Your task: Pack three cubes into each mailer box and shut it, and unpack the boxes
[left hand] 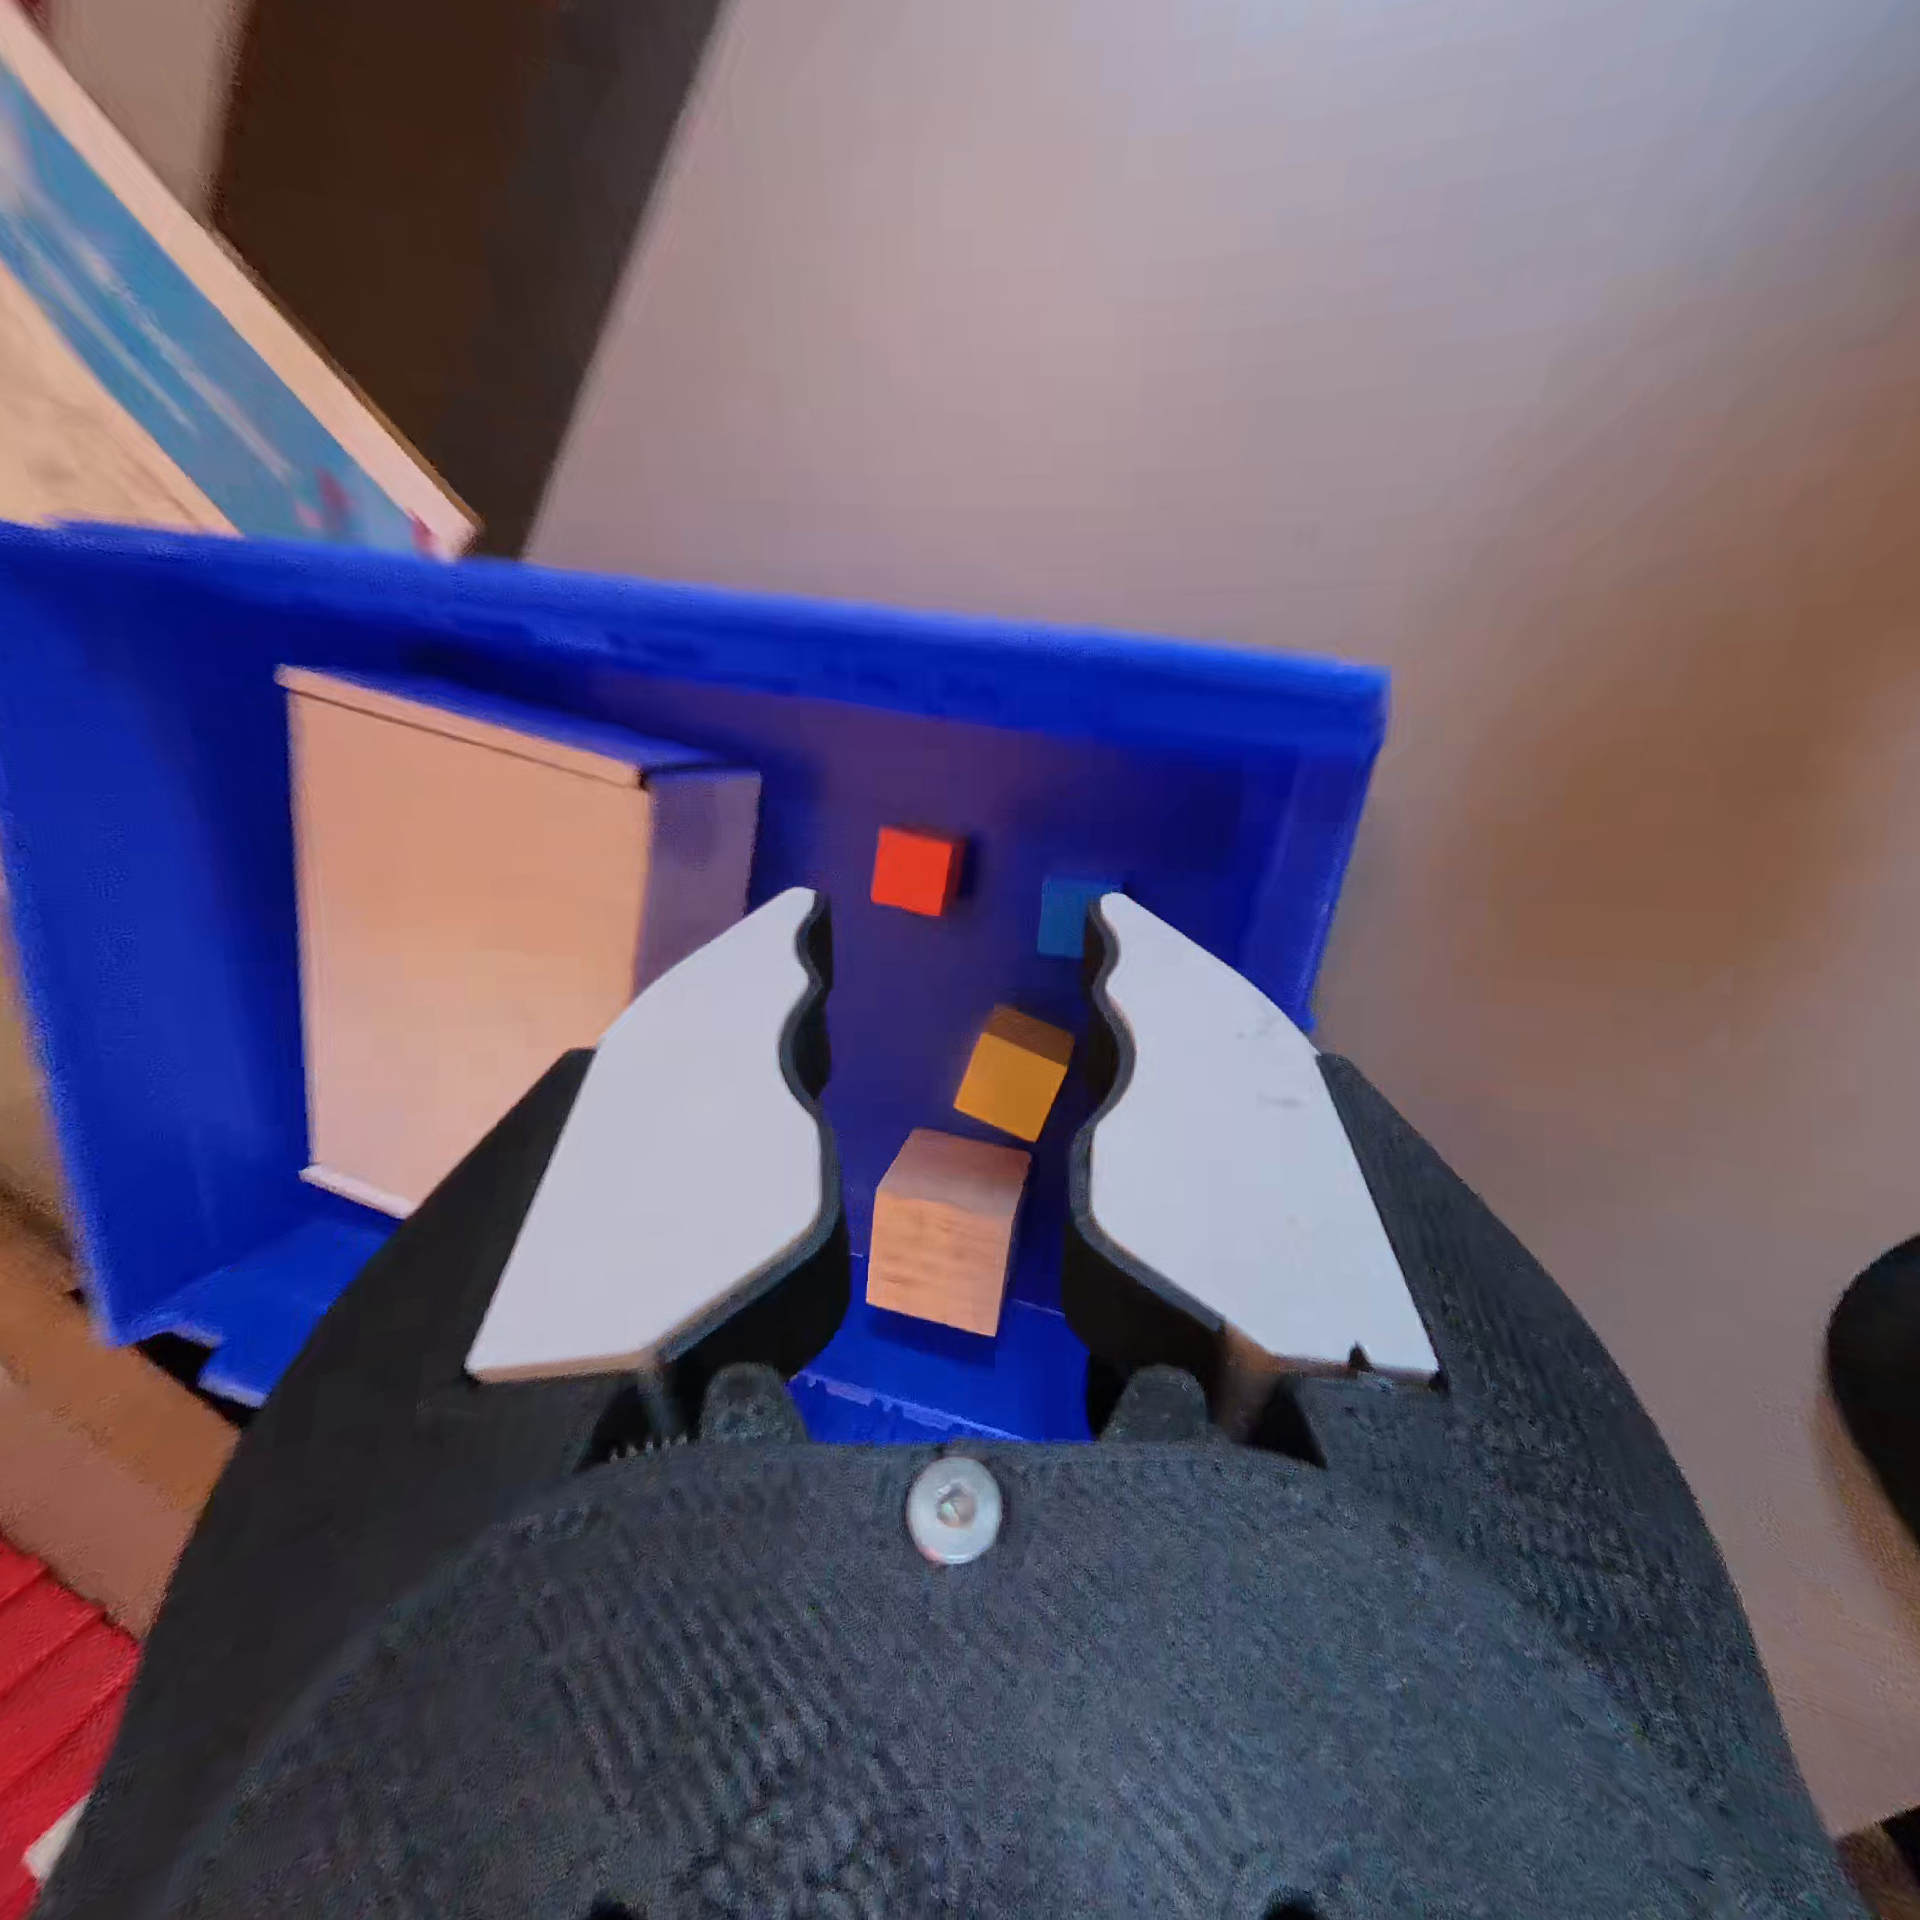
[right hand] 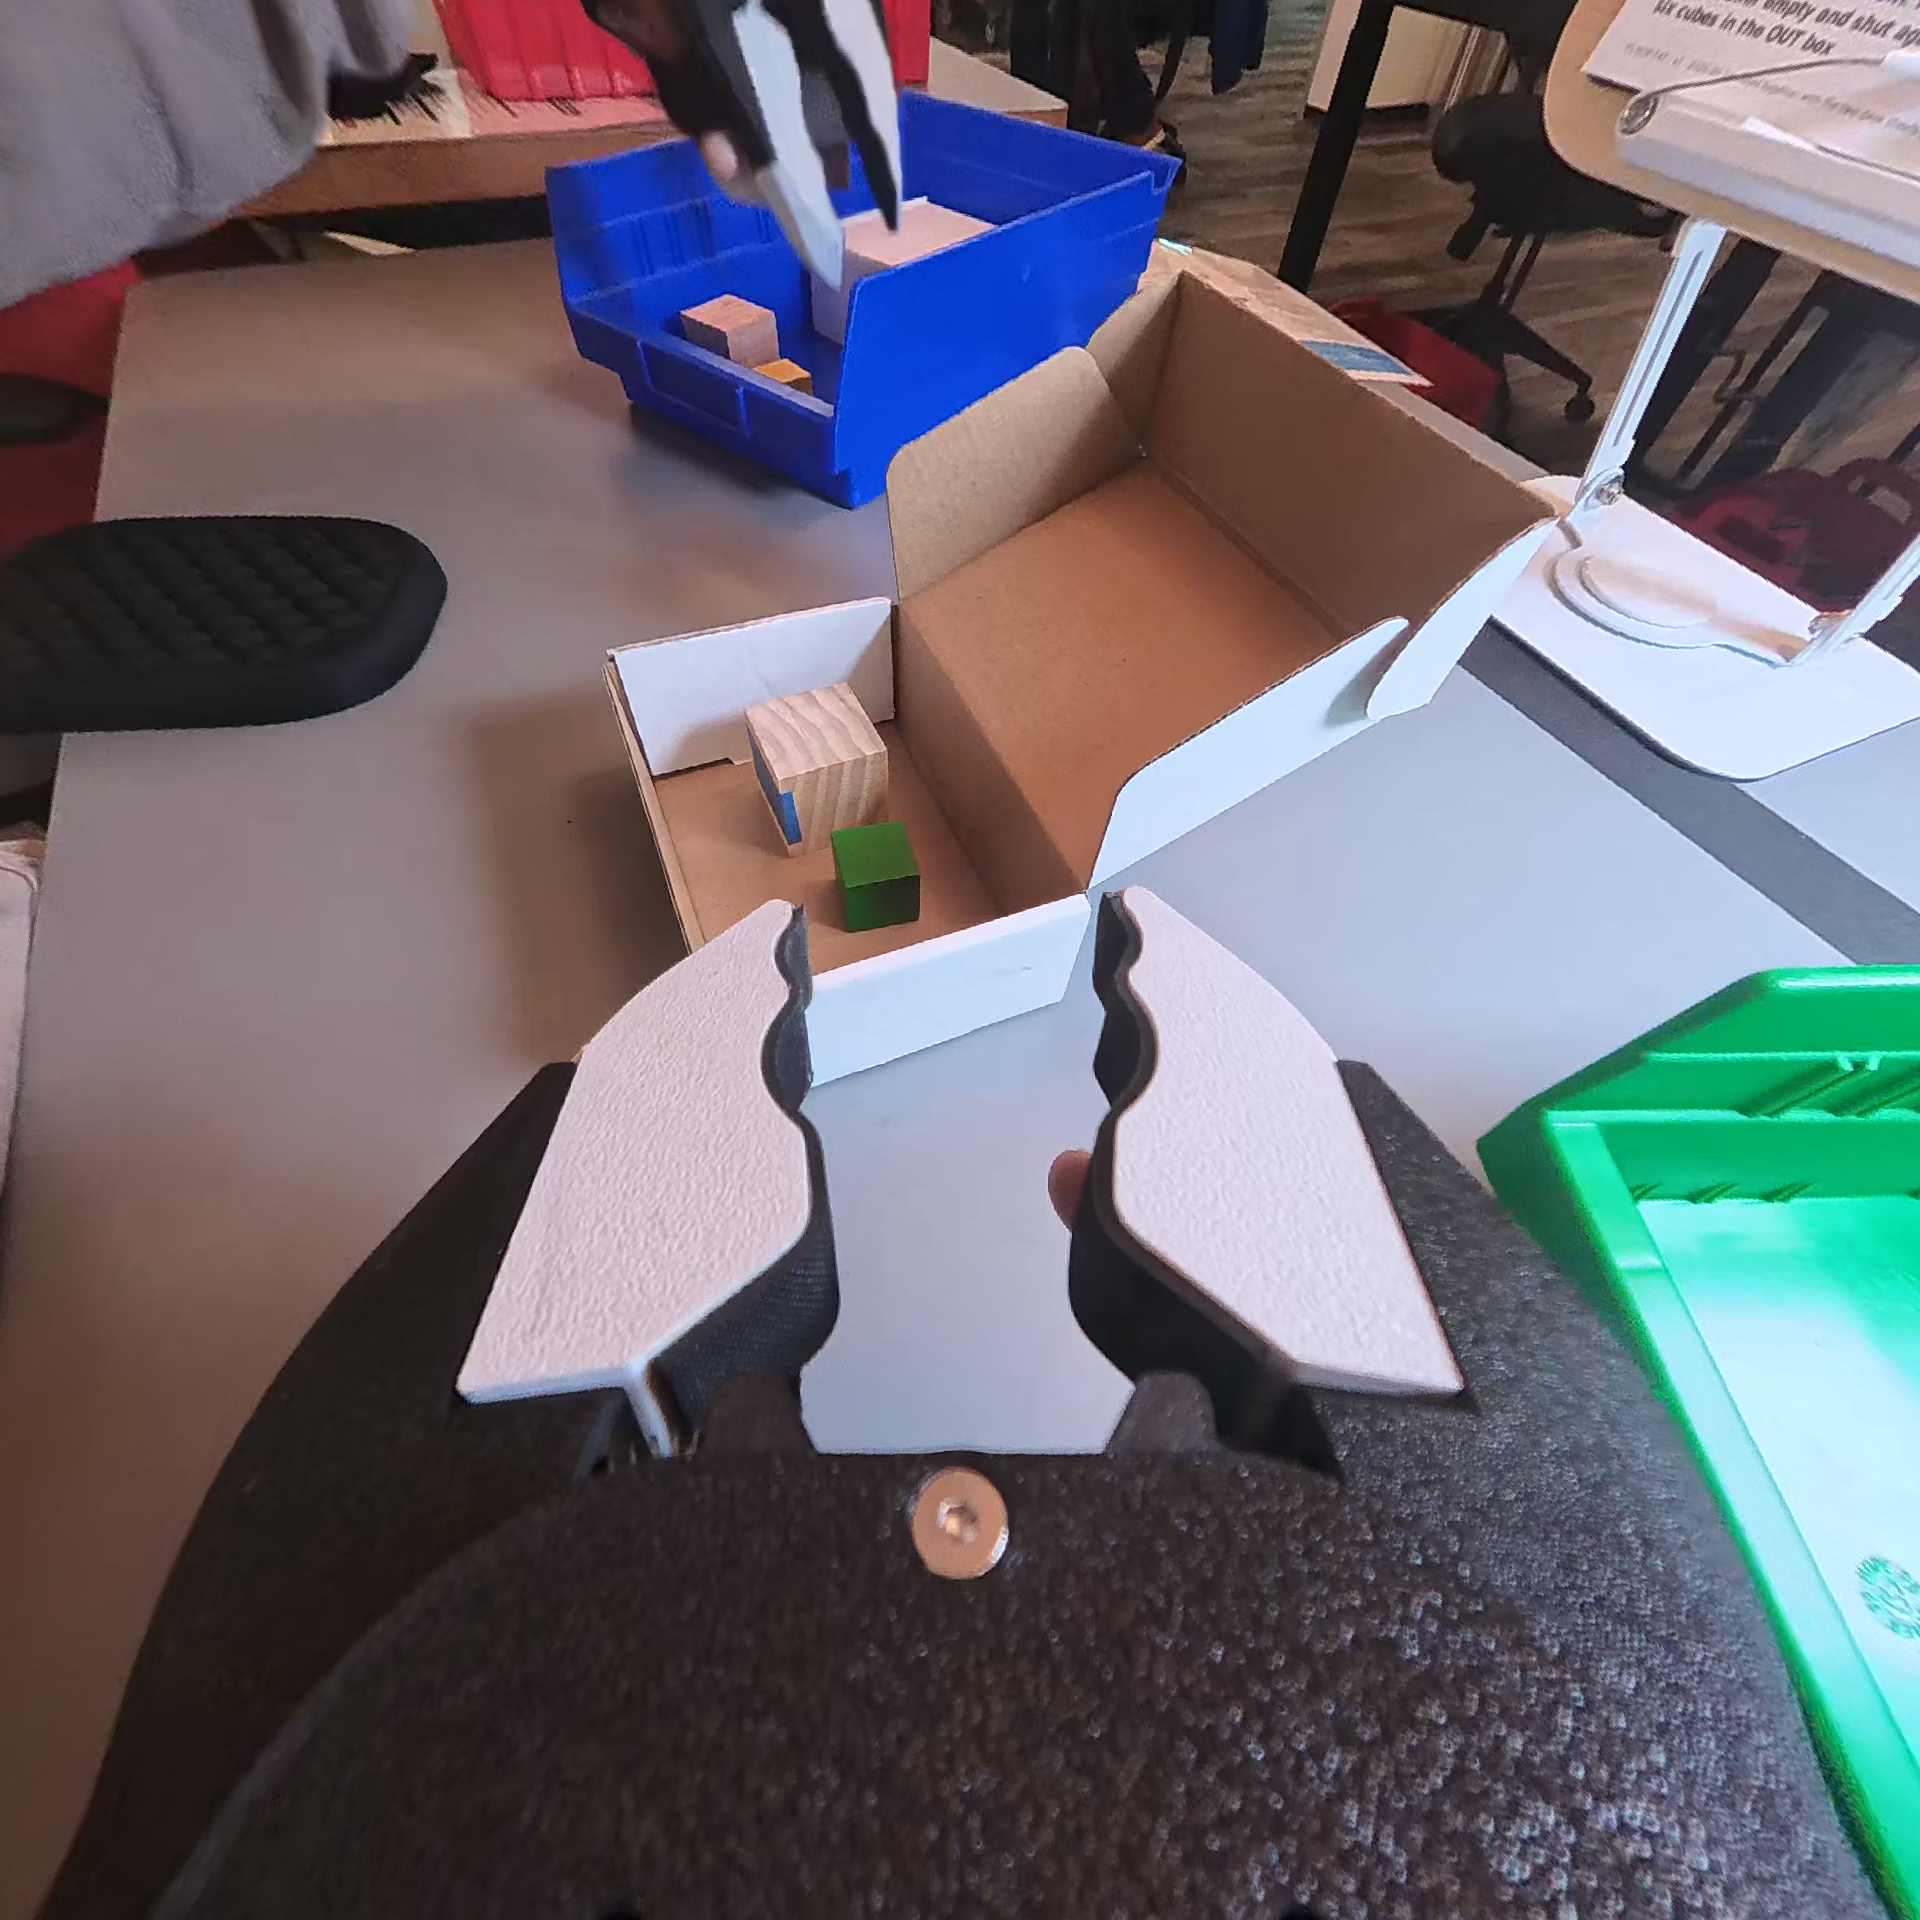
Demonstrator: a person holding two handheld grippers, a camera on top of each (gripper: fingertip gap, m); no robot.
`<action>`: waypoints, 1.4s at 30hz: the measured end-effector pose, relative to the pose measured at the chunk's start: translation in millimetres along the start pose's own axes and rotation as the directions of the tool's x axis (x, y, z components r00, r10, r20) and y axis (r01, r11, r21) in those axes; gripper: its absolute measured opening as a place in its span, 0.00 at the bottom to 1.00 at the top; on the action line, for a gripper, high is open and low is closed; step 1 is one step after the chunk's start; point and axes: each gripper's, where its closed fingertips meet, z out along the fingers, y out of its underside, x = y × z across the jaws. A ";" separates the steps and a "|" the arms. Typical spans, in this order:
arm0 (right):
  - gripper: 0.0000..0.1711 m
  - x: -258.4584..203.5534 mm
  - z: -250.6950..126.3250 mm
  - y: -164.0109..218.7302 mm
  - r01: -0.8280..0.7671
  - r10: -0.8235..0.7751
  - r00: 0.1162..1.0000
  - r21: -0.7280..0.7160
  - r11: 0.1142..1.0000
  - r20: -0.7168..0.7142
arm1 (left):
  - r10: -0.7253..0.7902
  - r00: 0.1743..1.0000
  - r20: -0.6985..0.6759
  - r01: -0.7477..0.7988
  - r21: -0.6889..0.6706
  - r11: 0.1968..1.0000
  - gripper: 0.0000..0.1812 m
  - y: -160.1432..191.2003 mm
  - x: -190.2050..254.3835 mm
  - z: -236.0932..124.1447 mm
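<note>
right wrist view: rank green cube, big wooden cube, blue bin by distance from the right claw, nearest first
From the right claw, which is open:
1. Green cube, just past the fingertips, inside the open mailer box.
2. Big wooden cube, right behind the green one, same box.
3. Blue bin, far across the table, under the left claw.

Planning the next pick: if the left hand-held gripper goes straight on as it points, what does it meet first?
Probably the bare wooden cube on the blue bin floor, between the open jaws of the left hand-held gripper; depth unclear.
</note>
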 end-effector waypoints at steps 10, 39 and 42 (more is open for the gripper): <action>0.30 3.5 8.5 10.0 -0.056 0.057 0.998 -0.014 0.998 0.030 | -0.069 0.990 -0.123 0.065 -0.033 0.997 0.20 31.0 -15.2 72.1; 0.29 9.5 2.3 9.1 -0.044 0.044 0.999 -0.004 0.999 -0.009 | 0.594 0.767 -0.242 -0.540 0.256 0.802 0.12 -202.4 296.4 42.0; 0.30 8.5 2.0 9.2 -0.033 0.033 0.999 -0.008 0.999 -0.009 | 0.608 0.760 -0.228 -0.567 0.225 0.793 0.12 -199.3 298.0 52.8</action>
